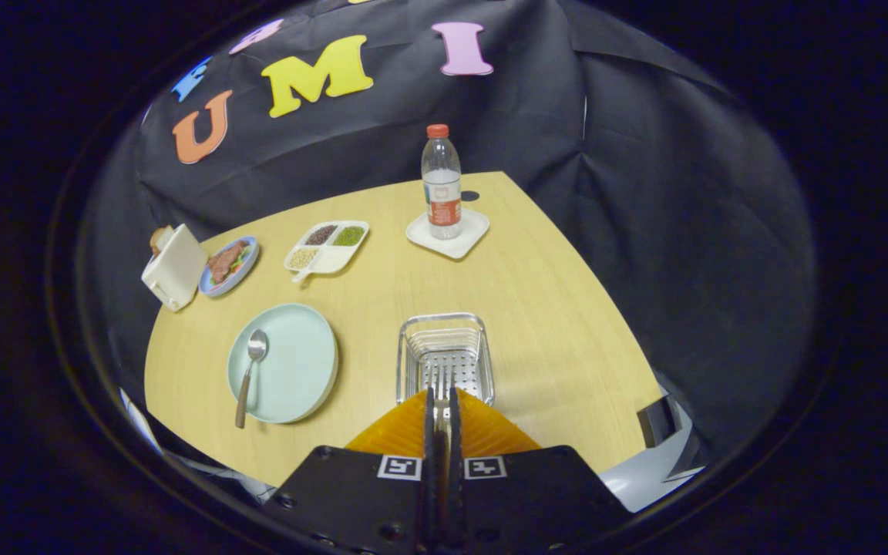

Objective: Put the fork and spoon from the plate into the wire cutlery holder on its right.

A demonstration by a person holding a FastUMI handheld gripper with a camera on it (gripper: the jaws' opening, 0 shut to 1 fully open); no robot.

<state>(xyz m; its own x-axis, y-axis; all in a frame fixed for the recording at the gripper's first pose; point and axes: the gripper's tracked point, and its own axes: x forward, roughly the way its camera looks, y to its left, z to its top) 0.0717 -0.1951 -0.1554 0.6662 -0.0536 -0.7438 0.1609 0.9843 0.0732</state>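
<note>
The hand-held gripper (442,401) is squeezed on the fork (442,379), right over the holder (444,356). So the fork looks almost put away, but it is not let go yet. The spoon (250,374) lies on the plate (297,362), left of the holder, so that job is left. The plate is round, smooth and pale green. The holder is shiny wire. The worktop (544,308) is light wood.
</note>
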